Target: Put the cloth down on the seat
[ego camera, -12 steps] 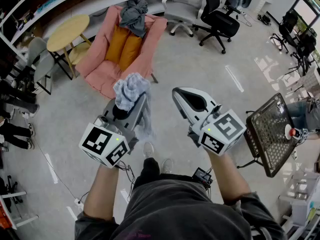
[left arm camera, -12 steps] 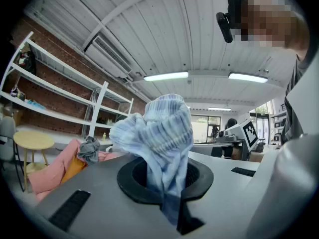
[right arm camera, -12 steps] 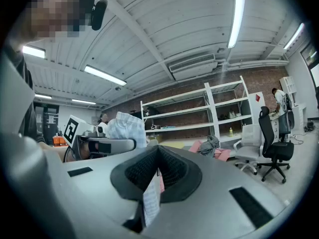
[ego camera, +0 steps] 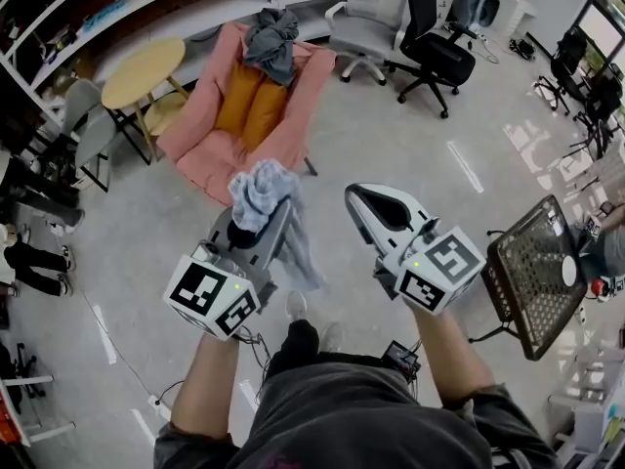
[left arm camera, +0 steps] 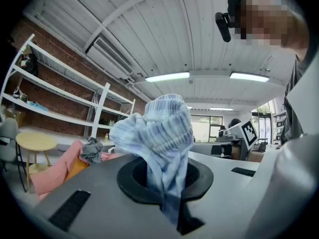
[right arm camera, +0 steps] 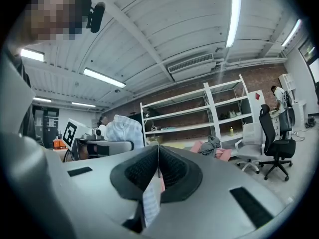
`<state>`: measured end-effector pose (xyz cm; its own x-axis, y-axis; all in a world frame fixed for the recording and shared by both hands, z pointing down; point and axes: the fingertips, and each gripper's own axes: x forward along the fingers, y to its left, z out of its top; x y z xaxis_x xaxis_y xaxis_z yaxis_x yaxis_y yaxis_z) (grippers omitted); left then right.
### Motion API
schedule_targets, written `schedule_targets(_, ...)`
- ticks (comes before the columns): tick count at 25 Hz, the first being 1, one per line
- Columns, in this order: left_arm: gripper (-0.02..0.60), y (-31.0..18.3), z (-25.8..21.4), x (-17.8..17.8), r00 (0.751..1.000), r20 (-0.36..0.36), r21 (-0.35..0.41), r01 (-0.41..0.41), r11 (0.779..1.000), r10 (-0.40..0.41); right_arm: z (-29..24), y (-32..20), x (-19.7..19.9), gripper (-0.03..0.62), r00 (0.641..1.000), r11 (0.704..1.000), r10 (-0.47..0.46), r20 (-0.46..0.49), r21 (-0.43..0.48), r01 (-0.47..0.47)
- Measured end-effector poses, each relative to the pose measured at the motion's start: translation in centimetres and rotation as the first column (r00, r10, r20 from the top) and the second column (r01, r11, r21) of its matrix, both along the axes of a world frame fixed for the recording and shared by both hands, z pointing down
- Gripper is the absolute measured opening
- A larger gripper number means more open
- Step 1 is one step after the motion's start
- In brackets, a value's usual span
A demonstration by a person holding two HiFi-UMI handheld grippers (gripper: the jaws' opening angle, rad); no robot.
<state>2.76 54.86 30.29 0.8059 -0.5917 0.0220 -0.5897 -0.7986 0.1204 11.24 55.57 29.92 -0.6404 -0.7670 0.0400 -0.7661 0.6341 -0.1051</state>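
Note:
A light blue striped cloth (ego camera: 262, 191) is bunched above my left gripper (ego camera: 273, 211), and a tail of it hangs down the gripper's right side. In the left gripper view the cloth (left arm camera: 159, 133) rises out of the jaws of the left gripper (left arm camera: 167, 178), which is shut on it. My right gripper (ego camera: 357, 196) is held beside it, shut, its pads meeting with nothing held (right arm camera: 158, 166). The pink seat (ego camera: 210, 149) stands ahead on the floor, with an orange cushion (ego camera: 244, 106) and a grey garment (ego camera: 273, 42) on its back. Both grippers are well short of it.
A round wooden table (ego camera: 145, 71) stands left of the seat, with grey chairs (ego camera: 83, 125) further left. A white office chair (ego camera: 366, 18) and a black one (ego camera: 439, 57) stand behind it. A black mesh rack (ego camera: 532, 277) is close on my right. Shelving lines the back wall.
Both grippers sit slightly lower and further right in the head view. The left one still holds the cloth and the right one is still shut.

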Motion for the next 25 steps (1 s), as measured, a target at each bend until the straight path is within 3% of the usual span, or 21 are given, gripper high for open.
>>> schedule_targets(8, 0.038, -2.9, -1.5, -1.2, 1.0, 0.009, 0.031, -0.005, 1.0, 0.004, -0.4, -2.9, -1.1, 0.017, 1.0, 1.0, -0.012, 0.011, -0.004, 0.012)
schedule_targets(16, 0.038, -10.9, -3.0, -2.2, 1.0, 0.012, 0.051, -0.028, 0.998, 0.027, -1.9, -11.2, -3.5, 0.017, 1.0, 1.0, -0.018, 0.008, 0.003, 0.018)
schedule_targets(25, 0.038, -18.1, -3.1, -6.1, 1.0, 0.005, 0.051, -0.029, 0.998, 0.028, -2.2, -18.7, -7.9, 0.017, 1.0, 1.0, -0.017, 0.0, 0.022, 0.017)
